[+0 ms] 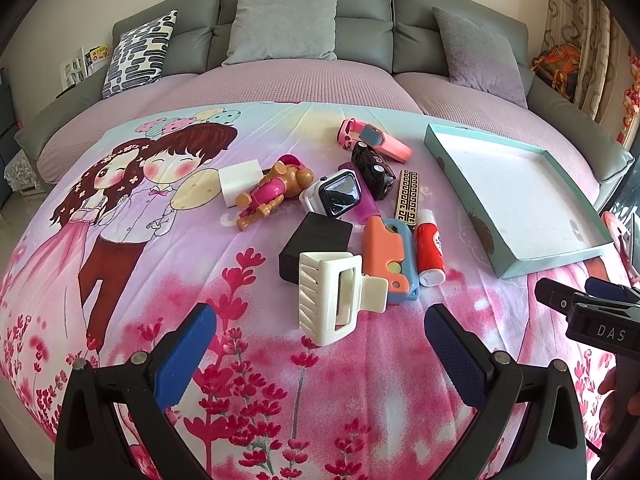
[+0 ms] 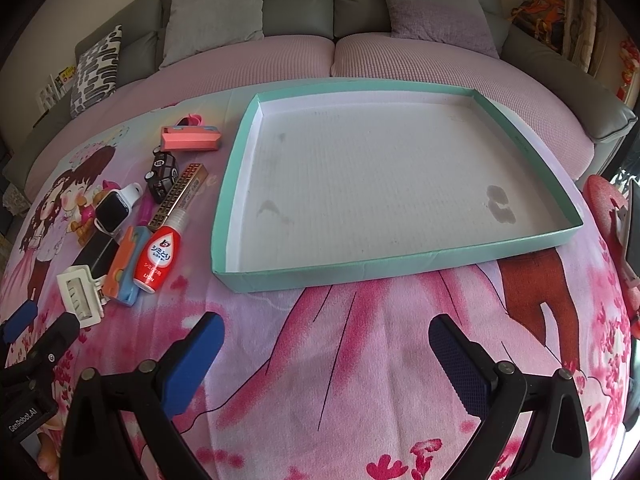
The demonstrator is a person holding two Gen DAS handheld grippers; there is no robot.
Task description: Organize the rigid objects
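Pink floral fabric is covering the bed (image 1: 248,360) where a heap of small rigid things is lying beside a shallow teal tray (image 2: 400,270) that is holding nothing. The left gripper (image 1: 320,328) is hovering low with its blue-padded fingers spread wide and gripping nothing. Straight ahead of it, nearest of the pile, a cream hair claw clip (image 1: 332,296) is lying with its long axis pointing roughly away from the tool, its tail end leaning against a black box (image 1: 316,244) and an orange and blue toy (image 1: 390,258). A red bottle (image 1: 429,246) is lying just beyond, nearest the tray. Farther back a smartwatch (image 1: 338,194), a toy bear (image 1: 276,188), a black toy car (image 1: 374,168) and a pink watch (image 1: 374,138) are crowding together.

The right gripper (image 2: 324,344) is also standing spread and holding nothing, facing the tray's near wall, with bare cloth between them. The left tool is looking the nearer to the clip; the tray is lying to the right of the pile, well apart from the clip. Open cloth is lying to the near side of the clip, while its far side is hemmed in by neighbours, so a grasp across its narrow width seems easiest
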